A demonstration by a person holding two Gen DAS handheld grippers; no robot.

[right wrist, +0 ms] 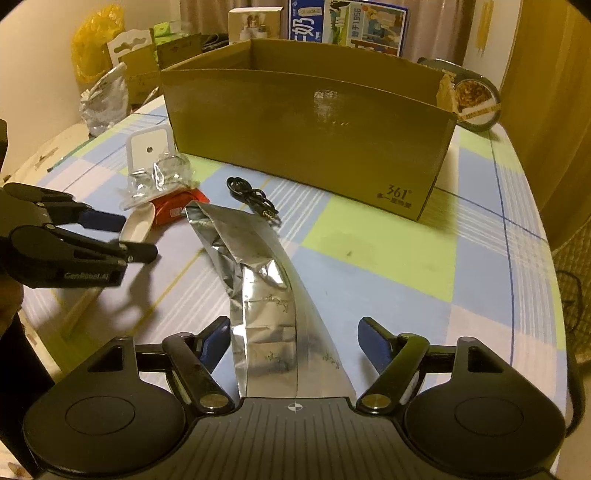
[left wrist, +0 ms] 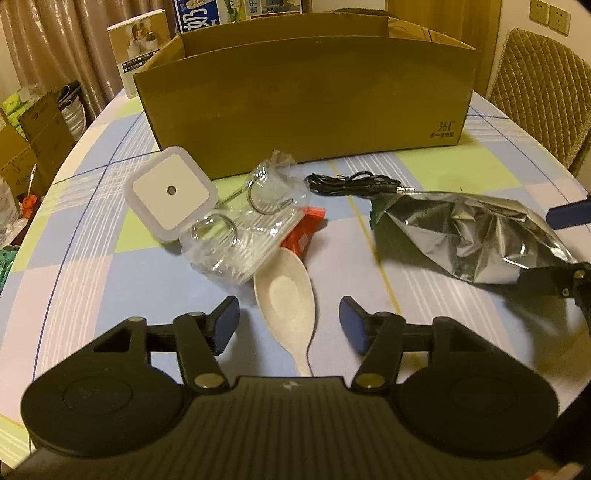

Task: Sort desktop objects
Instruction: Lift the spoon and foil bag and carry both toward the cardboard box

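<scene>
My left gripper (left wrist: 289, 320) is open, its fingers on either side of a cream plastic spoon (left wrist: 287, 299) lying on the table. Beyond it lie a clear packet of metal rings (left wrist: 243, 229), a white square night light (left wrist: 171, 192), a red wrapper (left wrist: 304, 230) and a black audio cable (left wrist: 354, 183). My right gripper (right wrist: 294, 345) is open around the near end of a crumpled silver foil bag (right wrist: 258, 288), which also shows in the left wrist view (left wrist: 469, 236). An open cardboard box (left wrist: 306, 99) stands behind everything.
The checked tablecloth (right wrist: 388, 266) covers a rounded table. A padded chair (left wrist: 539, 92) stands at the right. Printed cartons (right wrist: 347, 22) and a round tin (right wrist: 476, 99) stand behind the box. More boxes and bags (left wrist: 33, 133) sit off the table's left edge.
</scene>
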